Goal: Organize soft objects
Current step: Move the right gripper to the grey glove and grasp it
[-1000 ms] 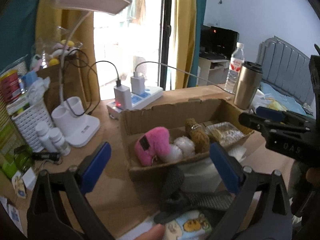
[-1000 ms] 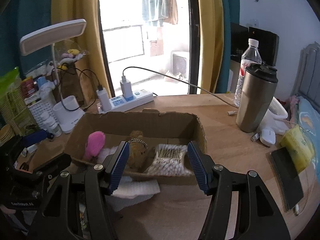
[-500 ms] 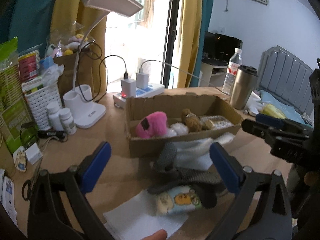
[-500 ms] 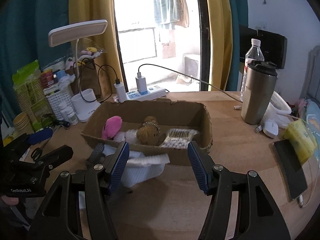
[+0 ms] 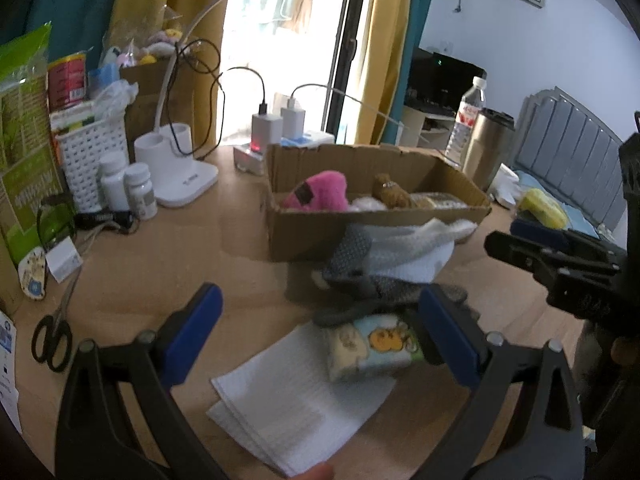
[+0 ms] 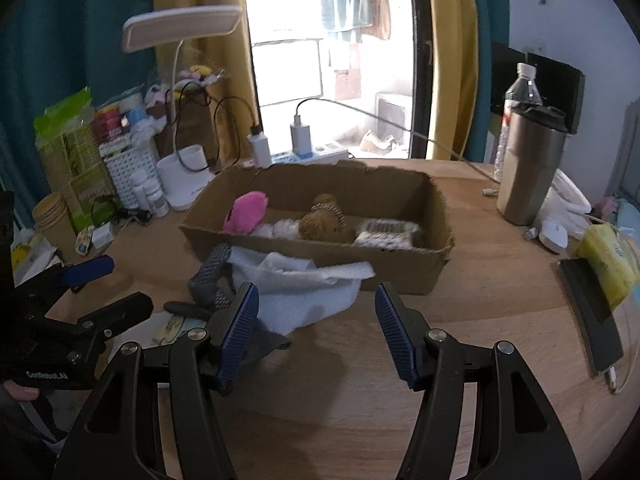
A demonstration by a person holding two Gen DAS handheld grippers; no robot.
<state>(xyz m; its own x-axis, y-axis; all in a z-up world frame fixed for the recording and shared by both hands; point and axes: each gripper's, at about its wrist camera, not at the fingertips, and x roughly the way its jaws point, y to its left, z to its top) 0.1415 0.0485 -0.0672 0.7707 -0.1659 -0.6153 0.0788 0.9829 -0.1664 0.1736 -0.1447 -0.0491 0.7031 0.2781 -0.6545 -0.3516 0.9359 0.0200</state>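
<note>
The loose soft things lie on the desk just near of the cardboard box (image 6: 400, 276): a white cloth (image 6: 304, 296) draped against its near wall, a grey mesh piece (image 5: 380, 288), a cartoon-printed packet (image 5: 376, 346) and a folded white napkin (image 5: 296, 408). In the box a pink plush (image 6: 246, 212), a brown knitted toy (image 6: 324, 220) and a cotton-swab pack (image 6: 386, 232) are already lodged. Since a second ago both views have been drawn back from the box, so the loose pile is now framed. The left gripper (image 5: 324, 336) and right gripper (image 6: 316, 332) are held apart, empty. Collection of the pile appears next.
</note>
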